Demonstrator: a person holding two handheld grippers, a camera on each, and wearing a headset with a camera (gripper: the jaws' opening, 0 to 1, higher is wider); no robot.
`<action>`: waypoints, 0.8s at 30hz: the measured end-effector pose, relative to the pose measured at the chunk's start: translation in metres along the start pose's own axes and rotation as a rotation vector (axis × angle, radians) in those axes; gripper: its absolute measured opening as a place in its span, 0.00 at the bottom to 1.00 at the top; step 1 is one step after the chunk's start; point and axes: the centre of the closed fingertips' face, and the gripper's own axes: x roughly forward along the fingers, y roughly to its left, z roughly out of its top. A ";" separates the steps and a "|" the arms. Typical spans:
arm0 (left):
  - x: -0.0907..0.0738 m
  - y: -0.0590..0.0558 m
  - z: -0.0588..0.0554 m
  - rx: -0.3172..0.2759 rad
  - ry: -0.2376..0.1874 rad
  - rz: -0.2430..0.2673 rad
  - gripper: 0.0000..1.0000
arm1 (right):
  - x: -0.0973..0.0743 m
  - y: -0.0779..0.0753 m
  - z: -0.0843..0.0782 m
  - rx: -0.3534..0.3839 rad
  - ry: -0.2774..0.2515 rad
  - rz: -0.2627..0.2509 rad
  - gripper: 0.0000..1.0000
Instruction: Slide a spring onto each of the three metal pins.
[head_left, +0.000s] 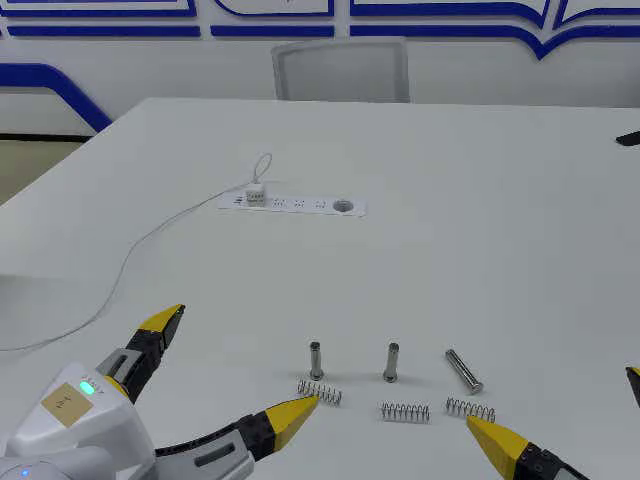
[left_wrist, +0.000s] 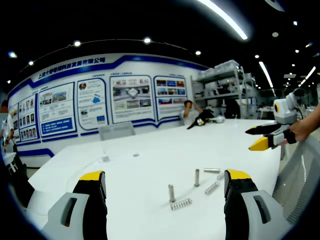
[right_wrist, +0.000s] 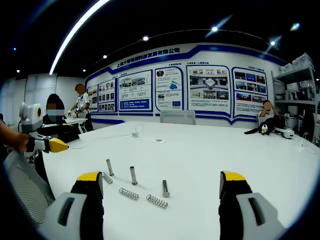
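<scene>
Three smooth metal pins (head_left: 391, 362) and, at their 6 o'clock, three coiled springs (head_left: 405, 411) are resting on the white desk (head_left: 480, 200). The left tool (head_left: 228, 368) and right tool (right_wrist: 161, 176) are gaping, empty.

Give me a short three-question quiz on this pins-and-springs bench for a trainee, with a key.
1. True or false: all three metal pins stand upright.
2. How many springs are already on a pin? A) none B) one C) three
3. Fill in: the jaws of the left gripper and the right gripper both stand ____.
Key: 1 false, the rightmost pin lies on its side on the table; 2 A; 3 open.
</scene>
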 end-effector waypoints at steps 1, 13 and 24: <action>0.000 0.001 -0.002 -0.004 0.003 0.002 1.00 | 0.000 0.001 0.000 -0.001 0.003 0.003 0.98; 0.001 0.004 -0.009 -0.053 0.024 0.028 1.00 | 0.000 -0.002 -0.002 0.016 0.008 -0.003 0.97; 0.001 0.003 -0.011 -0.037 0.034 0.023 1.00 | 0.001 -0.002 -0.006 0.028 0.024 -0.002 0.97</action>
